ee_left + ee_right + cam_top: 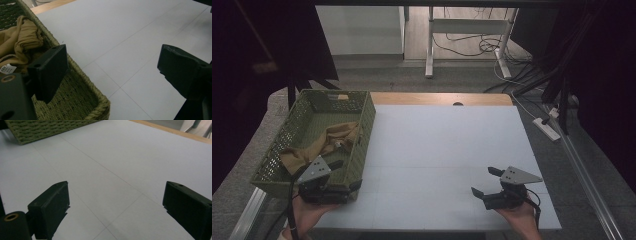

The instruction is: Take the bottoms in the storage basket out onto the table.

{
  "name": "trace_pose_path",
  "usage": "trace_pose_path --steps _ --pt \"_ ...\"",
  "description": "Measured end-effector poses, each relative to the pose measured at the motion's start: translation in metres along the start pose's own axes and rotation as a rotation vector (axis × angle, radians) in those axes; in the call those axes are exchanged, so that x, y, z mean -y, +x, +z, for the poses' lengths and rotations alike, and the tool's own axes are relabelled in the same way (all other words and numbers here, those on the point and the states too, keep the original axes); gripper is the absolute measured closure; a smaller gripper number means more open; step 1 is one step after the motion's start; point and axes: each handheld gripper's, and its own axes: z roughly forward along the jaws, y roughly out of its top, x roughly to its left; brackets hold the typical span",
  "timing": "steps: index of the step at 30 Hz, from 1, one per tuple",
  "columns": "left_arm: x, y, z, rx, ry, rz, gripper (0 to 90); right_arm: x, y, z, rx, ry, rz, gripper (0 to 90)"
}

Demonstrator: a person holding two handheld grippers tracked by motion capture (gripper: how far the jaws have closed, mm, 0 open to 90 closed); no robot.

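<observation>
A green woven basket stands on the left part of the white table, and a crumpled tan cloth lies inside it. My left gripper hovers at the basket's near right corner, open. In the left gripper view the left gripper straddles the basket wall: one jaw is over the inside near the cloth, the other over the table. Neither pad touches anything. My right gripper is open above the near right part of the table. The right gripper has nothing between its jaws.
A strip of wooden tabletop runs along the far edge. The basket's side appears far off in the right gripper view. On the floor to the right lie a power strip and cables. Desk legs stand beyond the table.
</observation>
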Motion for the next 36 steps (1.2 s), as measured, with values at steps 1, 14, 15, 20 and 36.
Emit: trace_pose_path --steps 1,14,15,20,36 --pt "0.000 0.000 0.000 0.000 0.000 0.000 11.0 0.000 0.000 0.000 0.000 0.000 0.000 6.9" --pt "0.002 -0.003 -0.003 0.008 -0.003 0.010 10.9 -0.003 -0.001 0.003 -0.003 -0.017 -0.025 7.2" --pt "0.002 -0.003 -0.003 0.008 -0.003 0.010 11.0 -0.003 -0.001 0.003 -0.003 -0.017 -0.025 7.2" --pt "0.004 -0.005 -0.005 -0.001 0.009 0.007 11.1 -0.005 -0.001 0.007 -0.002 -0.015 -0.036 7.5" --pt "0.002 -0.007 -0.006 -0.002 0.003 0.015 11.5 -0.005 0.001 0.010 -0.004 0.004 -0.045 7.5"
